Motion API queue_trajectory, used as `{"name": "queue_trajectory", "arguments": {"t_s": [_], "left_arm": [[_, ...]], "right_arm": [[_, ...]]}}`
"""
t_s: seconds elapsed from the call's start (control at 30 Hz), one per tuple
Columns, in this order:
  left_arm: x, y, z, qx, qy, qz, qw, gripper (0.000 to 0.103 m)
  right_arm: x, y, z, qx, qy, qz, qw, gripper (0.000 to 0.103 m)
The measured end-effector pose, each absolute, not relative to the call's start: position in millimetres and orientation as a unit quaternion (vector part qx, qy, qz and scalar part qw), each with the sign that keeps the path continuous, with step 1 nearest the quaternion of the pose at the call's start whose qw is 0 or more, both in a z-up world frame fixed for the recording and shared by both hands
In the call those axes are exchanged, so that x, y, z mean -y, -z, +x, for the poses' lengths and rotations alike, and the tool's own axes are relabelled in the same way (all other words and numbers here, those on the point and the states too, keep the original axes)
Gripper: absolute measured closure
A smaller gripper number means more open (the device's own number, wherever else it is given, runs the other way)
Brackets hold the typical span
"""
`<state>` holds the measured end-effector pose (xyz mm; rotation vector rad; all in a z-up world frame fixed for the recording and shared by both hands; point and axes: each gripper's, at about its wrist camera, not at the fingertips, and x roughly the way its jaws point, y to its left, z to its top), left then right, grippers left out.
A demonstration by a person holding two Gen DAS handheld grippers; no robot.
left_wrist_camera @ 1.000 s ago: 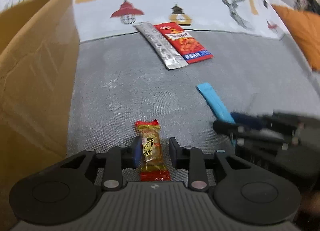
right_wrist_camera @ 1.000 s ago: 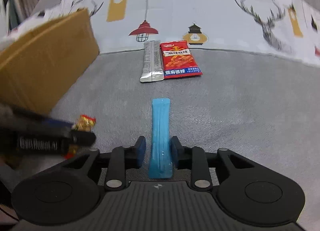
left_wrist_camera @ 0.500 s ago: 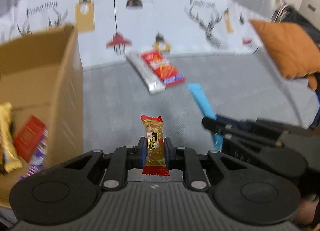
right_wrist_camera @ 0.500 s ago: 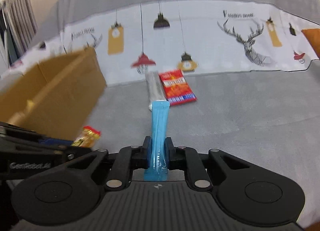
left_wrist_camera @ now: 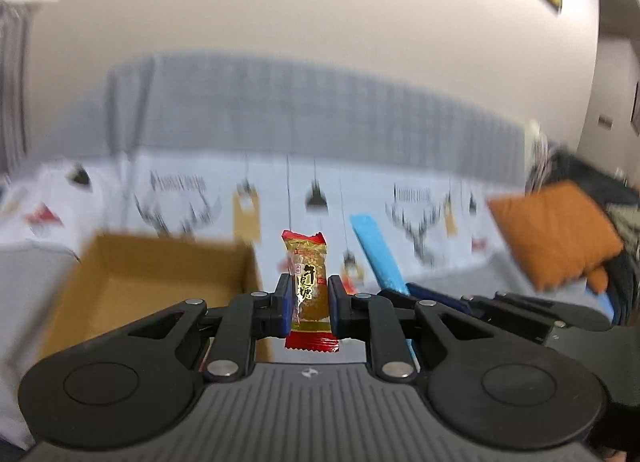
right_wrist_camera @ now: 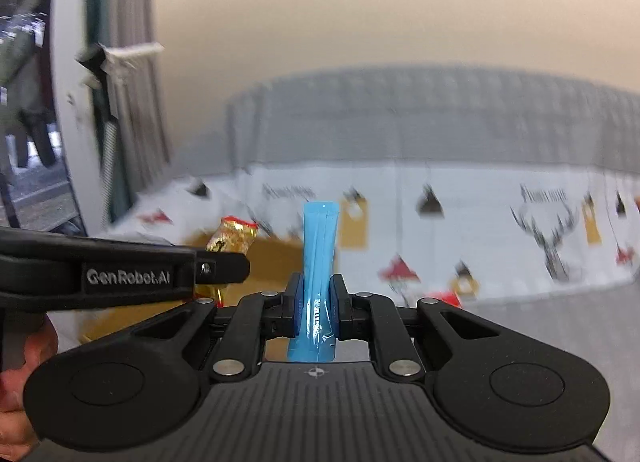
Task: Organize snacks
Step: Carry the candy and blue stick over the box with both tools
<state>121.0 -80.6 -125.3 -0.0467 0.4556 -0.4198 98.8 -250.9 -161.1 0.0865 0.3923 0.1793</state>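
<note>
Snacks: both held aloft, one per gripper.
Left gripper (left_wrist_camera: 309, 304) is clamped on an upright gold-and-red candy (left_wrist_camera: 309, 286); right gripper (right_wrist_camera: 316, 304) is clamped on an upright blue stick pack (right_wrist_camera: 318, 274). Open cardboard box (left_wrist_camera: 160, 262) lies ahead, lower left.
</note>
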Motion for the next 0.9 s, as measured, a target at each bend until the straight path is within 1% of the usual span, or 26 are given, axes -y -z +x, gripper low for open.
{"name": "queue_trajectory", "arguments": {"t_s": [0.17, 0.27, 0.37, 0.43, 0.63, 0.77, 0.9], "left_arm": [[32.3, 86.4, 96.3, -0.174, 0.18, -0.048, 0.967, 0.084], [10.9, 82.4, 94.6, -0.174, 0.156, -0.066, 0.97, 0.084], [-8.4, 86.3, 94.2, -0.175, 0.142, -0.08, 0.971, 0.084], [-15.3, 95.4, 100.1, -0.181, 0.126, -0.073, 0.973, 0.084], [-43.7, 151.4, 141.1, -0.256, 0.095, -0.074, 0.959, 0.084], [-55.7, 186.4, 166.1, -0.3, 0.092, -0.09, 0.945, 0.084], [-56.0, 223.3, 195.8, -0.339, 0.086, -0.074, 0.934, 0.084]], "right_arm": [[214.4, 116.5, 88.3, -0.143, -0.118, 0.029, 0.982, 0.089], [192.4, 102.4, 86.5, -0.128, -0.138, 0.018, 0.982, 0.089], [170.7, 101.8, 91.1, -0.128, -0.159, 0.011, 0.979, 0.089], [156.1, 108.8, 100.4, -0.137, -0.17, 0.009, 0.976, 0.089], [112.4, 152.0, 131.9, -0.206, -0.187, 0.0, 0.961, 0.089], [97.4, 187.5, 152.7, -0.257, -0.186, 0.0, 0.948, 0.089], [93.3, 217.6, 172.5, -0.302, -0.17, 0.0, 0.938, 0.089]]}}
